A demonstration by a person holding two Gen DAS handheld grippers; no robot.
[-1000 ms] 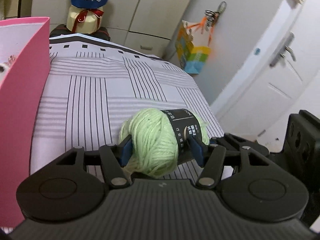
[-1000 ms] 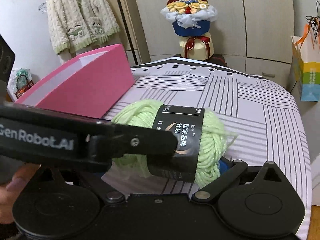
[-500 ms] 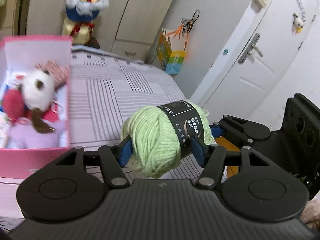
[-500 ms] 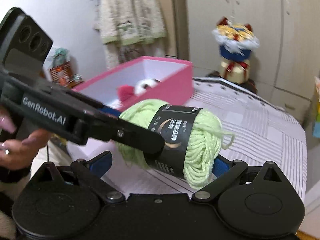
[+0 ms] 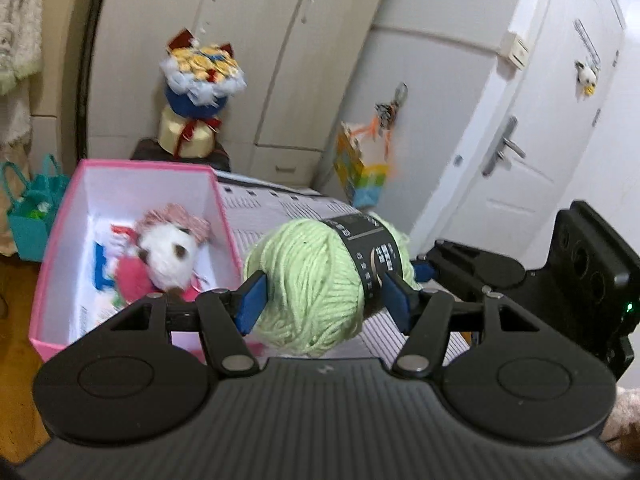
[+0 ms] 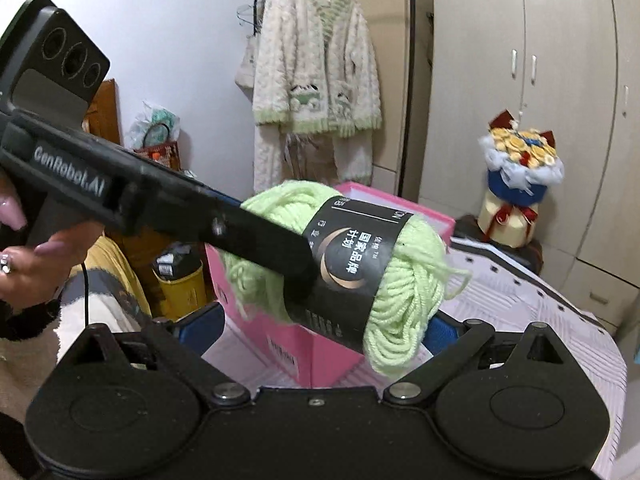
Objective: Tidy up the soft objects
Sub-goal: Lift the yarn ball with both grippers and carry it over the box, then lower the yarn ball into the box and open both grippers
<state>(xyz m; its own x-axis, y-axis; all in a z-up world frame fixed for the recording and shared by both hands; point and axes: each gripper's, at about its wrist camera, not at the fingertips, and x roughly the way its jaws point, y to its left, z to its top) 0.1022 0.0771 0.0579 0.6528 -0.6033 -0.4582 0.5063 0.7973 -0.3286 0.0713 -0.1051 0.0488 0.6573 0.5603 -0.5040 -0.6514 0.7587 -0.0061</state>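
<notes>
Since the earlier frame the yarn point(image 5: 320, 284) had risen off the bed point(image 5: 280, 204), clamped by the left gripper point(image 5: 324, 300) and by the right gripper point(image 6: 320, 328) too. The pink box point(image 5: 60, 248), holding a plush point(image 5: 168, 252), had come into view just beside it.

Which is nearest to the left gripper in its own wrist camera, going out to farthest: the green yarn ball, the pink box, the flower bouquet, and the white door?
1. Green yarn ball: between the left gripper's fingers, gripped.
2. Pink box: just beyond on the left, on the bed.
3. Flower bouquet and white door: both well beyond, bouquet at the back left, door on the right; too close to rank.
</notes>
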